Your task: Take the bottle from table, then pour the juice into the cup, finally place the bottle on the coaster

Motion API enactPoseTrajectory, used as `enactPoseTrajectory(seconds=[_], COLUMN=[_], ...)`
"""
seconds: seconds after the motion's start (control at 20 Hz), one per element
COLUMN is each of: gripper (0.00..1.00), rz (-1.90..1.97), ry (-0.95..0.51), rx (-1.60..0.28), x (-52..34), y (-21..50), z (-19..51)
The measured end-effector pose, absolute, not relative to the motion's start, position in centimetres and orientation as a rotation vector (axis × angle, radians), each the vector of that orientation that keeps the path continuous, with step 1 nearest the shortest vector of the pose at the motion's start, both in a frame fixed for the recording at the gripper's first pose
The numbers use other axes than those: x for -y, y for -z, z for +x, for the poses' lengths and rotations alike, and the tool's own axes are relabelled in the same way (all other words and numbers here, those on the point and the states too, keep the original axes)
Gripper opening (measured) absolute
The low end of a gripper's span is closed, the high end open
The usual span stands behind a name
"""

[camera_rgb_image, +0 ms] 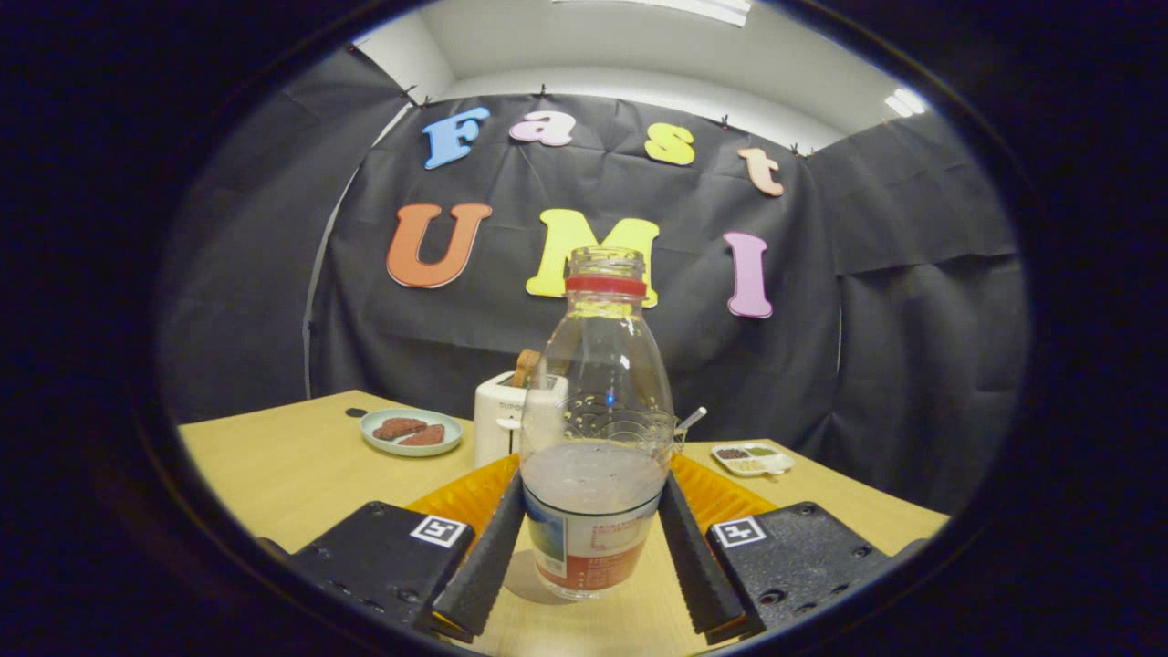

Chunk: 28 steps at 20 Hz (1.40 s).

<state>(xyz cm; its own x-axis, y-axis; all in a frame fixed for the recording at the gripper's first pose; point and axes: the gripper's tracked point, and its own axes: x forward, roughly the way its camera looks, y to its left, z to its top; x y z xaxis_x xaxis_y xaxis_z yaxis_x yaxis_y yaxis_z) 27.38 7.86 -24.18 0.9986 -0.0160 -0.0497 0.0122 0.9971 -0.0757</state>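
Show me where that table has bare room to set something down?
Bare wood lies left of the bottle, in front of the plate. It is crowded behind: toaster, small tray. The gripper fingers flank the bottle.

we see a clear glossy plastic bottle (pixel 595 429), a matt wood-grain table (pixel 283 465), and ribbed fingers (pixel 484 557) on the gripper (pixel 591 497).

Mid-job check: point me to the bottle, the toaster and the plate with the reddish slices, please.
bottle (pixel 595 429): gripper view, on its clear body, between the fingers, which touch its sides.
toaster (pixel 497 415): gripper view, on its white front, beyond the bottle.
plate (pixel 376 422): gripper view, on its pale green rim beside the slices.
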Motion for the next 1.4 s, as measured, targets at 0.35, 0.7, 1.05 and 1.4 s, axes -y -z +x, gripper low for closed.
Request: enactPoseTrajectory(seconds=[0.35,0.7,1.05,1.4], gripper=[0.83,0.83,0.86,1.00], rz=[-0.041,-0.004,-0.012,-0.015], ry=[-0.018,-0.024,-0.030,-0.042], rx=[-0.064,-0.105,-0.100,-0.066], x=[-8.9,-9.0,-9.3,-9.5], y=[27.9,30.0,30.1,28.6], z=[30.6,31.3,31.2,30.6])
